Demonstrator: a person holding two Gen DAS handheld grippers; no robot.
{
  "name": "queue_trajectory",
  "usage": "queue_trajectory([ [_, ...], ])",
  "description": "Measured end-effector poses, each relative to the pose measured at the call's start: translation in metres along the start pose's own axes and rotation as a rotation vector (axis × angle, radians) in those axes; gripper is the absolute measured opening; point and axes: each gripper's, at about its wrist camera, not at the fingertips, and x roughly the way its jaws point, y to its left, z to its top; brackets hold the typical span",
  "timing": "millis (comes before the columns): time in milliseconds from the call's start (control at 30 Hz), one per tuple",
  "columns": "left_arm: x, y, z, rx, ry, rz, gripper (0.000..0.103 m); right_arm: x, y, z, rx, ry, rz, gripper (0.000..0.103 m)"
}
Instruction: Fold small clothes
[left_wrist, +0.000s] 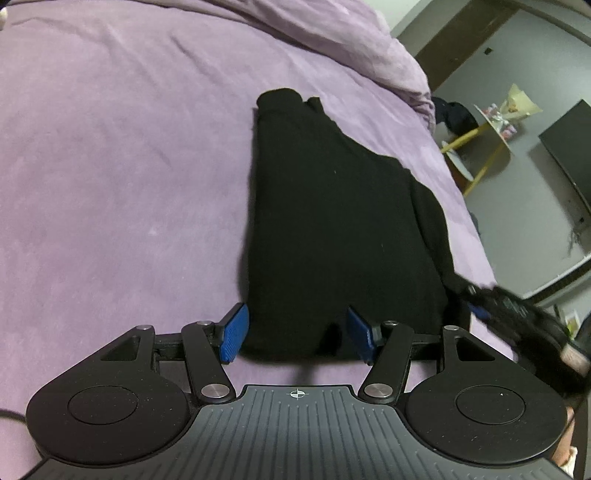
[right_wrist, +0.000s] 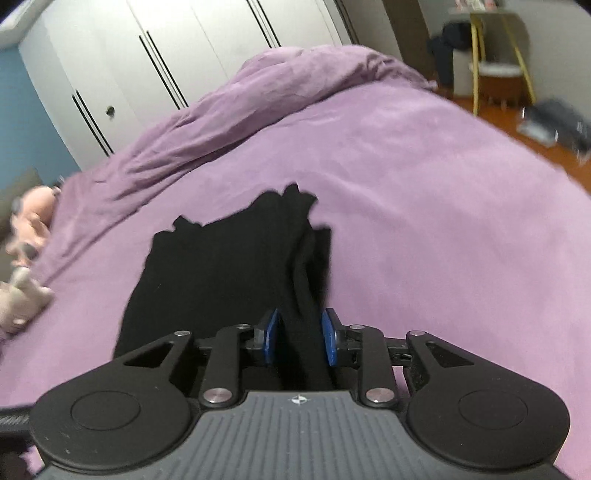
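A black garment (left_wrist: 332, 221) lies folded lengthwise on the purple bedspread (left_wrist: 110, 166), narrow end away from me. My left gripper (left_wrist: 296, 335) stands open at its near edge: one blue pad is beside the cloth's left side, the other is over the cloth, and neither presses on it. In the right wrist view the garment (right_wrist: 221, 266) has a bunched fold along its right side. That fold runs between the blue pads of my right gripper (right_wrist: 301, 339), which stand slightly apart from it. The right gripper (left_wrist: 491, 302) also shows blurred at the garment's near right corner.
A rumpled purple duvet (right_wrist: 295, 85) is heaped at the far side of the bed. Soft toys (right_wrist: 22, 295) lie at the left edge. White wardrobe doors (right_wrist: 147, 55) stand behind. Beyond the bed's right edge are a yellow-legged table (left_wrist: 487, 147) and the floor.
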Motion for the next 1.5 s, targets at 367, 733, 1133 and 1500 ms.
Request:
queue_trajectory([
  [367,-0.003,-0.024,-0.035,0.301,-0.044,0.143,0.064,-0.002,-0.007,-0.015,0.069,0.032,0.031,0.028],
  [733,0.005,-0.013,-0.014,0.184,-0.122,0.227,0.049,-0.005,-0.055,-0.014,0.527,0.048,0.395,0.005],
  [1133,-0.037,0.016,-0.006,0.112,-0.058,0.199,0.055,-0.019,-0.027,-0.008,0.103,0.013,0.047,0.024],
  [1500,0.019,-0.036,0.033,0.127,-0.104,0.162,0.053,0.05,0.078,0.003,-0.254,0.021,0.011,0.024],
])
